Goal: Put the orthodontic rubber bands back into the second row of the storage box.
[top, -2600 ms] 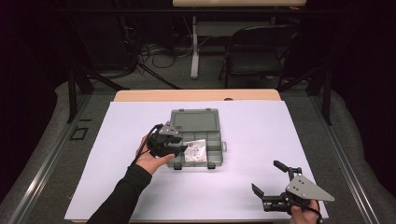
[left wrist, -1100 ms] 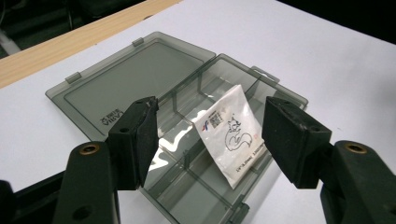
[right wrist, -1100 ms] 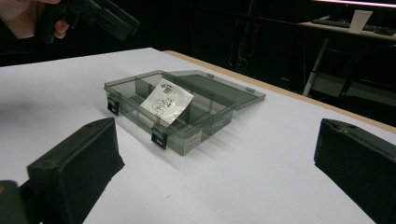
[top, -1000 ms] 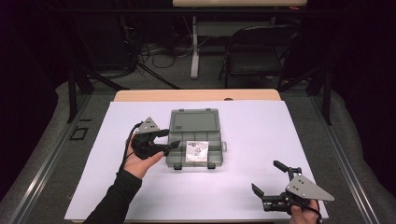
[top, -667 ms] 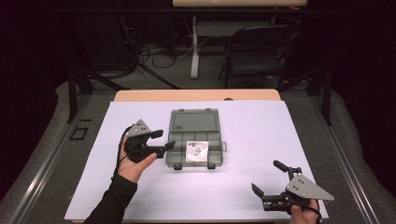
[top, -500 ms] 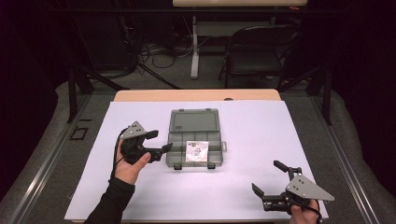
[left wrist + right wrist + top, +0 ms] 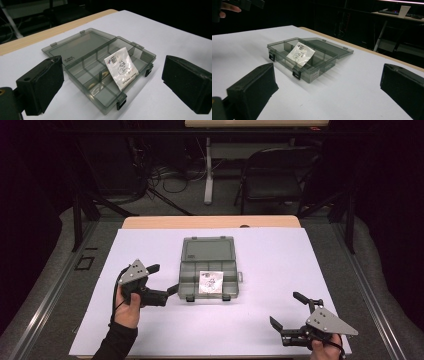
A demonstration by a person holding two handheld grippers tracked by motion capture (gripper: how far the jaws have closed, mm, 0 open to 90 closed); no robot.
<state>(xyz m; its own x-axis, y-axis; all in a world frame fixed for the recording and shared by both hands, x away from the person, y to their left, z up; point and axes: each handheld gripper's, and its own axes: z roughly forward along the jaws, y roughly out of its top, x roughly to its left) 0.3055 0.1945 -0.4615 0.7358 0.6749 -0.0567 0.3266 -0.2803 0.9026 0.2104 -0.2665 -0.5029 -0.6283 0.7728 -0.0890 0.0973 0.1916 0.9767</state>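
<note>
Left gripper nearer, fingers wide, empty, just left of open box; right gripper wide, well apart.

The high view looked forward and down over the bench; both gripper views faced the open organizer box from close, low, opposite sides.

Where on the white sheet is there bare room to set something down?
Bare: between the box and the right gripper, the strip beyond the open lid, and the near edge between both hands. Tight: between the left gripper and the box's left side.
</note>
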